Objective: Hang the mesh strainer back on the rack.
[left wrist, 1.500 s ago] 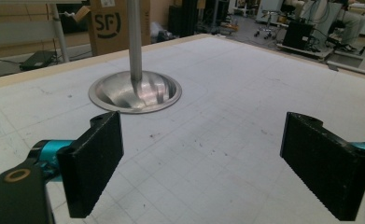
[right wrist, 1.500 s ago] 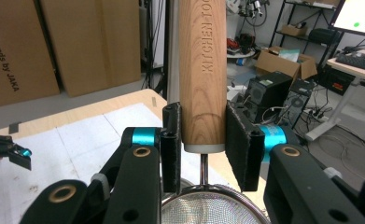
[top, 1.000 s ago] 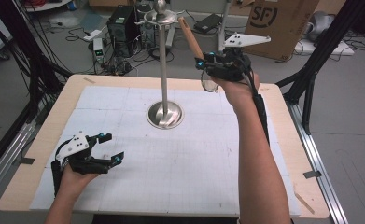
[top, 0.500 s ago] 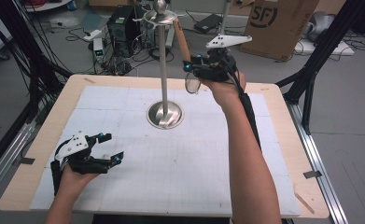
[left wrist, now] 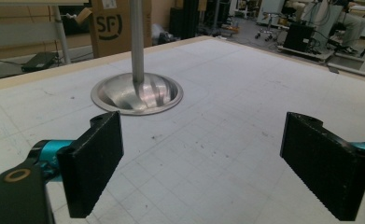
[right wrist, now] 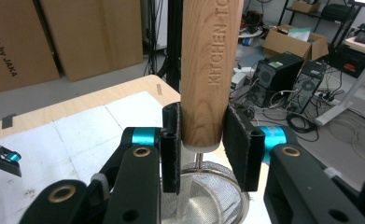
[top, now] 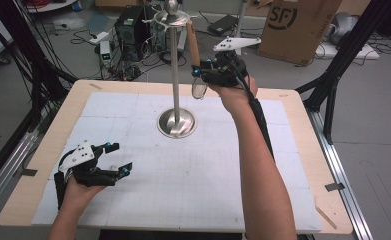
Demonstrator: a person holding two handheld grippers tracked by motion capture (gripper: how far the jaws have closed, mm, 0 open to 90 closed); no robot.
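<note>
Your right tongs (right wrist: 201, 149) are clamped on the wooden handle of the small wire-mesh strainer (right wrist: 211, 70), raised beside the top of the tall steel hanging stand (top: 176, 65). Hooking it on remains. Your left tongs (left wrist: 201, 168) rest apart, empty.

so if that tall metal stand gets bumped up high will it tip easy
Possibly. The metal stand is a tall thin pole on one small round base, so a high push has leverage. The solid-looking base probably adds weight, but it sits loose on the mat and may slide.

High view looks down over the table (top: 303, 150); both gripper views sit low, sharing the stand (left wrist: 137, 88)
</note>
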